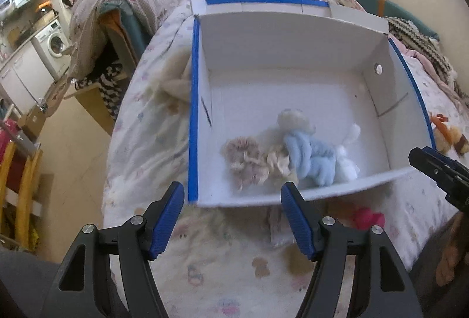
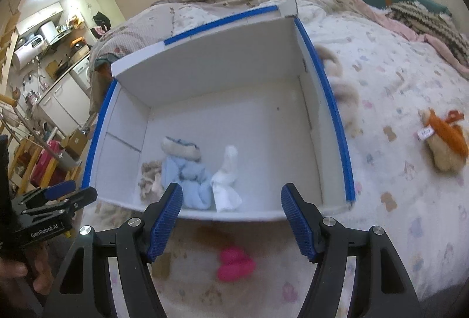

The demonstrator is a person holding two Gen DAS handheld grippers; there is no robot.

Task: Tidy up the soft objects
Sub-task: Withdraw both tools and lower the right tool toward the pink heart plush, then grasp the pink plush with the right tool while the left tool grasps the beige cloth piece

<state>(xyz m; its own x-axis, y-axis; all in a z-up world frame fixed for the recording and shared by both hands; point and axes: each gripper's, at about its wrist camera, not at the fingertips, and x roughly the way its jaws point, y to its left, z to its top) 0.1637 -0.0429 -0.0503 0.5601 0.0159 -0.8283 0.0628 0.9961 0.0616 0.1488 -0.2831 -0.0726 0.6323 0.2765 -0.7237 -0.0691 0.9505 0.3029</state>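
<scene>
Beside the box (image 1: pixel 293 22), perhaps a blurred beige toy (image 1: pixel 173 86).

White box edged in blue, pastel toys on a printed bedsheet

The box (image 1: pixel 293 33) is white with blue tape along its rim; inside lie a pale blue plush (image 1: pixel 310 159), a white plush (image 1: pixel 348 159) and a beige-pink one (image 1: pixel 246 159). The bedsheet (image 2: pixel 395 77) is white with small pastel prints. At 6 o'clock from the box lies a bright pink toy (image 2: pixel 234 263); at 3 o'clock, a tan and orange toy (image 2: pixel 447 142).
</scene>
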